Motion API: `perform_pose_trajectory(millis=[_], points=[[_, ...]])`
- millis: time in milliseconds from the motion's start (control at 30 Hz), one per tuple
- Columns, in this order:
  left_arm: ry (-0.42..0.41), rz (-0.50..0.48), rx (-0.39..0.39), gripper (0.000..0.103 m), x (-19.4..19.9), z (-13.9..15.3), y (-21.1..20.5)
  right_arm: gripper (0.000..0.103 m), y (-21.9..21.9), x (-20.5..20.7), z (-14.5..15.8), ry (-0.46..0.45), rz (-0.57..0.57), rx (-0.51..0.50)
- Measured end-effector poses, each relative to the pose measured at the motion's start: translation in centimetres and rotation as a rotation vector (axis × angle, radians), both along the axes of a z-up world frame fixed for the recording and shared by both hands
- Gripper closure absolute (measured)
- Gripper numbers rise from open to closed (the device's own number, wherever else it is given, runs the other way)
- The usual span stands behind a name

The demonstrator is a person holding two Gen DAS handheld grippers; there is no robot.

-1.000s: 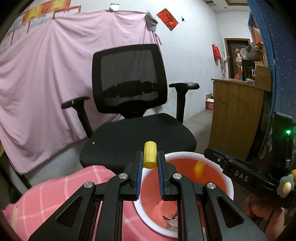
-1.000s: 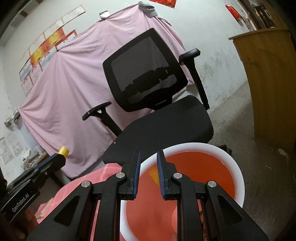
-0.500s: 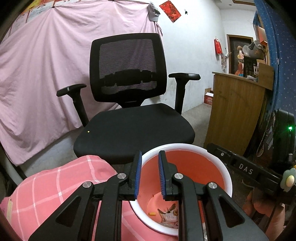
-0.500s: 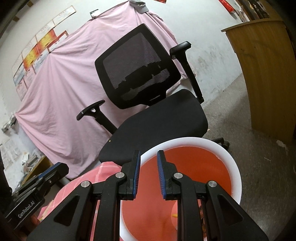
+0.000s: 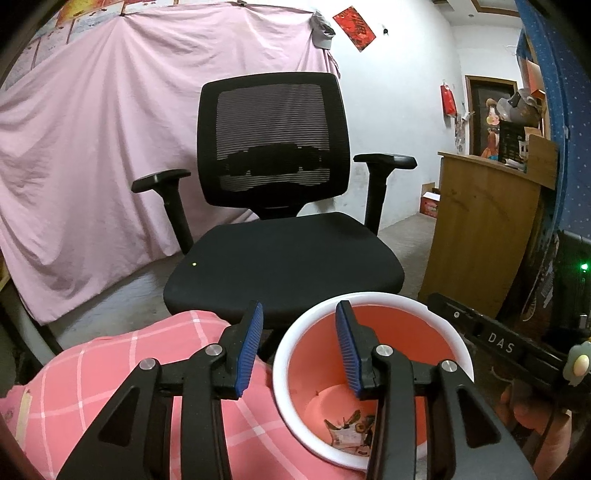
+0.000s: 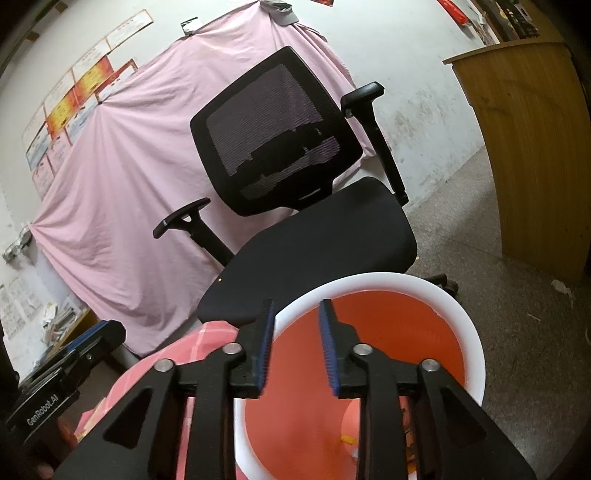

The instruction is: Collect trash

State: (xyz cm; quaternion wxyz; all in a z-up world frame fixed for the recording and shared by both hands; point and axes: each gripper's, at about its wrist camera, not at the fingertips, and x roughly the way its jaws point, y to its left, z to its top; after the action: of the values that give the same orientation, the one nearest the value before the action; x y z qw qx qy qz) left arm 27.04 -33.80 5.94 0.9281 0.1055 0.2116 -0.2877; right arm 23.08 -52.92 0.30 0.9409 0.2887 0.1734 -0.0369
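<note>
Trash (image 5: 349, 434) inside white-rimmed bin (image 5: 373, 301)

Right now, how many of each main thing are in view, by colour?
Black: 1, the office chair
Orange with white rim: 1, the trash bin
Pink: 2, the hung sheet and the checked cloth
Wood brown: 1, the counter
Total: 5

White plastered wall (image 5: 406, 74), scuffed low down; pink sheet (image 5: 92, 147) draped across it, papers and posters (image 6: 74, 85) pinned above; red paper decoration (image 5: 354, 27); black mesh-backed office chair (image 5: 277, 184) with armrests; wooden cabinet (image 5: 480, 229) at right; dark door (image 5: 487, 114) beyond; grey speckled floor (image 6: 517, 325)
</note>
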Motion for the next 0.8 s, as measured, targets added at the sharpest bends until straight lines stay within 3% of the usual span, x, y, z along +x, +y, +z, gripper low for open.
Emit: perform_pose_trajectory(millis=[167, 267, 333, 433, 500, 600, 733, 767, 800], points=[[0.003, 0.026, 0.003, 0.067, 0.1, 0.0, 0.9, 0.072, 0.6, 0.1, 0.3, -0.006, 0.003, -0.024], [0.008, 0.057, 0.0, 0.063, 0.3, 0.0, 1.9, 0.06, 1.2, 0.1, 0.6, -0.013, 0.004, -0.051], [0.008, 0.085, -0.017, 0.046, 0.3, 0.2, 2.8, 0.055, 1.6, 0.1, 0.8, -0.021, 0.007, -0.068], [-0.003, 0.123, -0.055, 0.037, 0.2, 0.5, 4.4, 0.044, 2.3, 0.0, 1.3, -0.03, 0.007, -0.11], [-0.013, 0.15, -0.067, 0.026, 0.1, 0.7, 5.3, 0.027, 2.8, -0.2, 1.5, -0.043, 0.002, -0.132], [-0.044, 0.203, -0.098, 0.008, -0.2, 0.9, 7.0, 0.022, 3.5, -0.4, 2.1, -0.071, 0.002, -0.163], [-0.048, 0.251, -0.153, 0.002, -0.3, 1.0, 9.3, 0.008, 4.7, -0.7, 2.5, -0.098, -0.003, -0.219], [-0.041, 0.268, -0.168, 0.002, -0.3, 1.0, 9.9, 0.0, 5.0, -0.8, 2.7, -0.11, -0.001, -0.231], [-0.037, 0.28, -0.179, 0.002, -0.3, 1.0, 10.3, 0.0, 5.3, -0.9, 2.8, -0.121, -0.002, -0.241]])
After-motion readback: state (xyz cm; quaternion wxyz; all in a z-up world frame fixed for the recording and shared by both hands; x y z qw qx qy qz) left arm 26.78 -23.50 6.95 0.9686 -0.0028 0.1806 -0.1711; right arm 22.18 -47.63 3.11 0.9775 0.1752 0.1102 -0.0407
